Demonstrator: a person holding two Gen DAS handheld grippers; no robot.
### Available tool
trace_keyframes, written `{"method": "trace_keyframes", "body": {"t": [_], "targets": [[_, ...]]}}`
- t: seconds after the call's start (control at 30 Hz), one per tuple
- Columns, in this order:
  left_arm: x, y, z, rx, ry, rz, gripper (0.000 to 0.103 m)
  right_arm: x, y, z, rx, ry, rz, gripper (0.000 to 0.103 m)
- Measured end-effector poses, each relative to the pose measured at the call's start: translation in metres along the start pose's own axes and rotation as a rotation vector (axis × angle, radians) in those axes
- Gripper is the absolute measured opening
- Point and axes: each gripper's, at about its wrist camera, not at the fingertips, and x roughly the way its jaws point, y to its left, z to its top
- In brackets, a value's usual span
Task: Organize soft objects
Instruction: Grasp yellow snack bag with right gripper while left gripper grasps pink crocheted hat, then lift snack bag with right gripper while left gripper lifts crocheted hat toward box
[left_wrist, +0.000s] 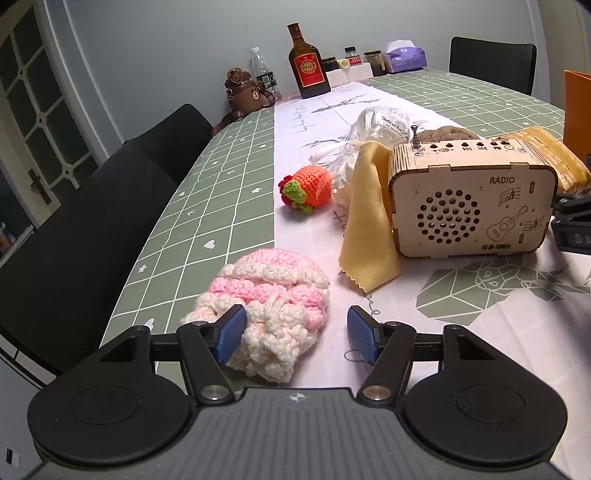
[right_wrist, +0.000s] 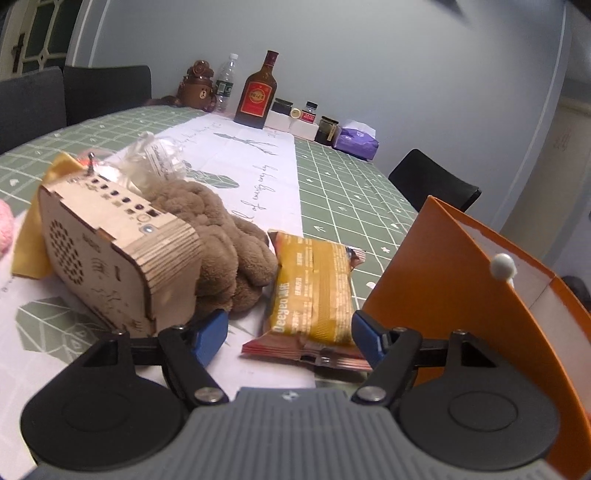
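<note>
**Both claws apart, low over the soft things on the tabletop**

Your left claw (left_wrist: 296, 338) stands apart, pointing down at the tabletop (left_wrist: 207, 206). The pink-and-white crocheted piece (left_wrist: 266, 306) lies just ahead of it, on the seam between the green checked cloth and the white printed runner. Your left claw's left pad (left_wrist: 231, 338) overlaps the near edge of that piece; the right pad sits clear of it over bare runner, so nothing is gripped. Farther along the runner you see an orange crocheted toy (left_wrist: 308, 184) with a green and red end, beside a crumpled clear plastic bag (left_wrist: 369, 136). A yellow cloth (left_wrist: 369, 229) leans against the left side of the wooden radio (left_wrist: 469, 206).

Your right claw (right_wrist: 289, 336) is also apart. The near end of a yellow snack packet (right_wrist: 314, 291) lies between its pads, and neither pad presses on it. To the left of the packet a brown plush toy (right_wrist: 229, 251) rests against the back of the radio, touching the packet's left edge. An orange box (right_wrist: 454, 280) stands open just right of your right claw, with a white inner wall and a white round-headed pin showing inside.

At the far end of the tabletop stand a red-labelled bottle (right_wrist: 258, 92), a water bottle, a brown bear flask, small jars and a purple tissue pack.
</note>
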Motion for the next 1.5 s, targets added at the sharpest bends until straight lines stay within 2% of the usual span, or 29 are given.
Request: {"method": "trace_keyframes", "body": {"t": [0.07, 0.13, 0.23, 0.27, 0.4, 0.47, 0.63, 0.87, 1.0, 1.27, 1.43, 1.5], "targets": [[0.000, 0.000, 0.000, -0.004, 0.000, 0.000, 0.073, 0.006, 0.003, -0.001, -0.021, 0.010, -0.028, 0.069], [0.000, 0.001, 0.000, -0.011, 0.000, -0.002, 0.066, 0.010, 0.005, -0.002, -0.042, 0.016, -0.043, 0.069], [-0.001, -0.002, -0.001, 0.003, -0.004, 0.028, 0.054, 0.011, 0.003, -0.001, -0.038, 0.029, -0.033, 0.055], [-0.002, -0.002, -0.002, 0.004, -0.007, 0.037, 0.048, 0.010, 0.003, 0.000, -0.034, 0.037, -0.031, 0.053], [-0.007, 0.006, -0.003, -0.044, -0.020, 0.016, 0.036, 0.006, 0.001, 0.002, -0.022, 0.053, -0.019, 0.047], [-0.011, 0.009, -0.004, -0.062, -0.027, 0.006, 0.033, -0.003, 0.003, 0.001, -0.012, 0.046, -0.037, 0.030], [-0.029, 0.011, -0.012, -0.092, -0.032, -0.026, 0.031, -0.020, -0.001, -0.003, 0.034, 0.078, -0.042, 0.027], [-0.068, 0.002, -0.033, -0.108, -0.044, -0.108, 0.031, -0.071, 0.001, -0.029, 0.069, 0.083, -0.038, 0.027], [-0.091, -0.001, -0.045, -0.132, -0.046, -0.155, 0.031, -0.109, 0.005, -0.051, 0.051, 0.067, 0.010, 0.027], [-0.133, -0.019, -0.072, -0.097, -0.089, -0.243, 0.030, -0.178, 0.012, -0.083, 0.034, 0.020, 0.199, 0.028], [-0.139, -0.034, -0.082, -0.025, -0.090, -0.235, 0.031, -0.190, 0.016, -0.093, 0.008, -0.005, 0.227, 0.032], [-0.140, -0.038, -0.085, 0.010, -0.103, -0.224, 0.037, -0.193, 0.010, -0.092, 0.018, -0.028, 0.236, 0.037]]}}
